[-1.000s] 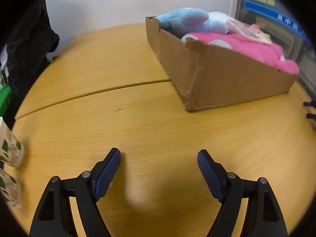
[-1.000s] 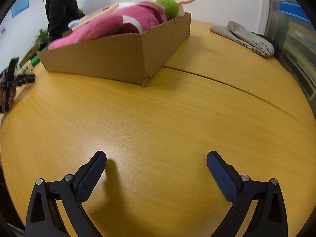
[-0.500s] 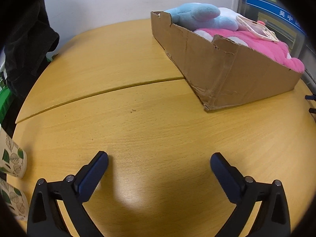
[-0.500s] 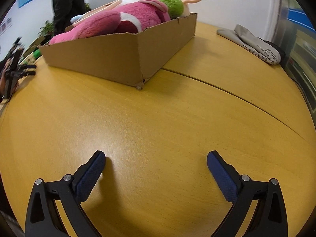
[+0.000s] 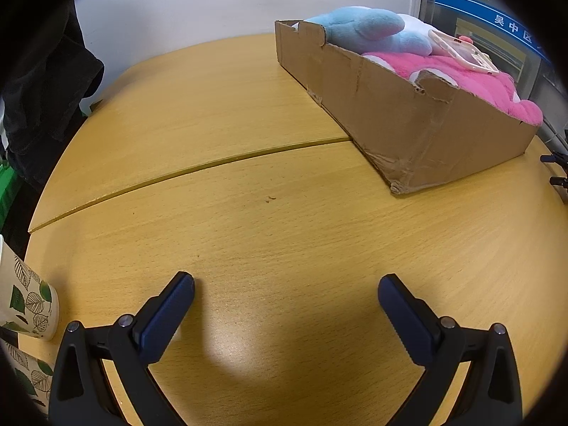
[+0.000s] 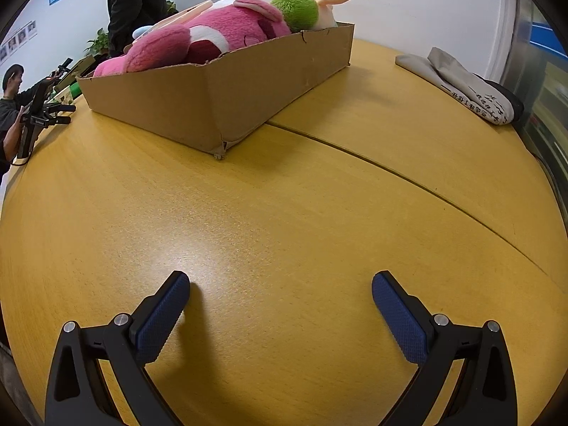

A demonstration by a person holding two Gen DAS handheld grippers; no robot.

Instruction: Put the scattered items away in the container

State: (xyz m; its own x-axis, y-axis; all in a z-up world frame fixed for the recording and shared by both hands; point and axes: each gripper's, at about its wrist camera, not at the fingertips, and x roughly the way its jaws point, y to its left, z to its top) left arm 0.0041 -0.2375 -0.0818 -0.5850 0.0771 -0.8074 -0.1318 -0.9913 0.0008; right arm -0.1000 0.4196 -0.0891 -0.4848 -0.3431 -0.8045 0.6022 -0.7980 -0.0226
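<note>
A shallow cardboard box (image 5: pixel 419 120) (image 6: pixel 227 96) stands on the wooden table (image 5: pixel 248 163). Inside it lie a pink plush toy (image 5: pixel 458 71) (image 6: pixel 198 42), a light blue plush (image 5: pixel 369 30), a pale flat pack (image 5: pixel 461 51) on top, and a green and white plush (image 6: pixel 305 9) at the far end. My left gripper (image 5: pixel 285 285) hovers open over bare wood, well short of the box at upper right. Above bare wood too, my right gripper (image 6: pixel 280 284) is open and empty, the box standing ahead to its left.
Two leaf-print paper cups (image 5: pixel 25 301) stand at the table's left edge. A grey folded cloth bag (image 6: pixel 461 85) lies at the far right of the table. A person in dark clothes (image 6: pixel 135 0) stands behind the box; another (image 6: pixel 10 106) sits left beside a black stand (image 6: pixel 39 110).
The left jaws have spread wider. In the left wrist view the box has slid right and grown nearer. In the right wrist view the box has shifted right and looms closer.
</note>
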